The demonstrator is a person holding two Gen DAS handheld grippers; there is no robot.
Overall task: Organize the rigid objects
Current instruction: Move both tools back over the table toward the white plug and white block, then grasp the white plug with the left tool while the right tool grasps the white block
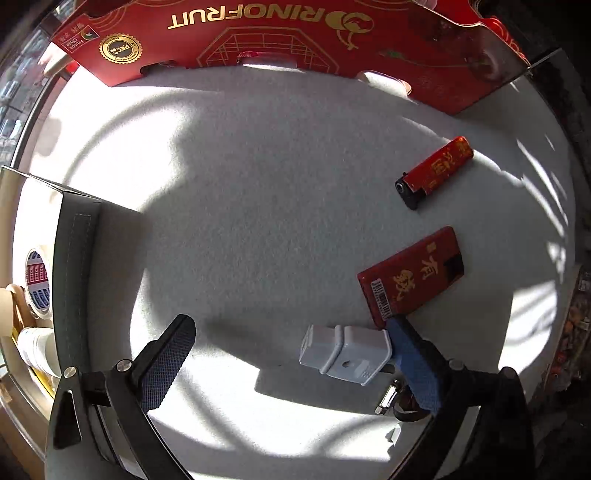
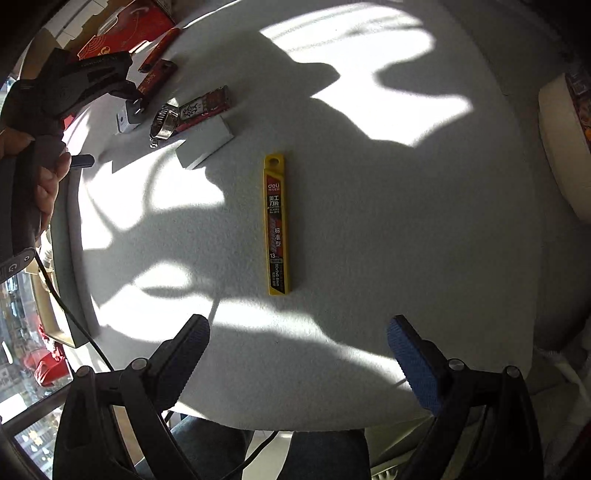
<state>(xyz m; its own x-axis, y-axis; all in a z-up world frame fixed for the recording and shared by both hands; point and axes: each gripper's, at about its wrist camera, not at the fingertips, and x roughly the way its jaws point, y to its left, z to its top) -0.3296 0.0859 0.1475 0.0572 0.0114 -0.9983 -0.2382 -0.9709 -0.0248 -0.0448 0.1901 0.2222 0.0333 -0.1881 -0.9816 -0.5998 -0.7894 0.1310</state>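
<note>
Hovering low over the white felt-covered table [image 1: 258,184], the left gripper [image 1: 288,354] stood with its jaws spread wide, the small white plastic plug adapter [image 1: 345,352] lying on the felt between them and hard up against the blue-padded right finger [image 1: 413,365]; whether pad and adapter actually touched could not be told. Just beyond that finger lay a flat red box with gold characters [image 1: 410,277], and farther off a red cigarette lighter with a black cap [image 1: 434,171]. A bright metal hose clamp [image 1: 388,398] peeked out beside the finger's base. A grey-edged storage box [image 1: 74,266] holding a roll of tape stood at the table's left, and a red RINOFRUIT carton [image 1: 258,33] closed off the far side.

The right gripper [image 2: 295,350], likewise wide apart and empty, pointed at a yellow case of deli cutter blades [image 2: 277,225] lying alone on the felt, well short of the fingertips.

The step in hand appeared to be the pick-up of the adapter. The next move would call for centring the jaws on its body and closing squarely, since an off-centre squeeze could skid the smooth plastic toward the red box.
</note>
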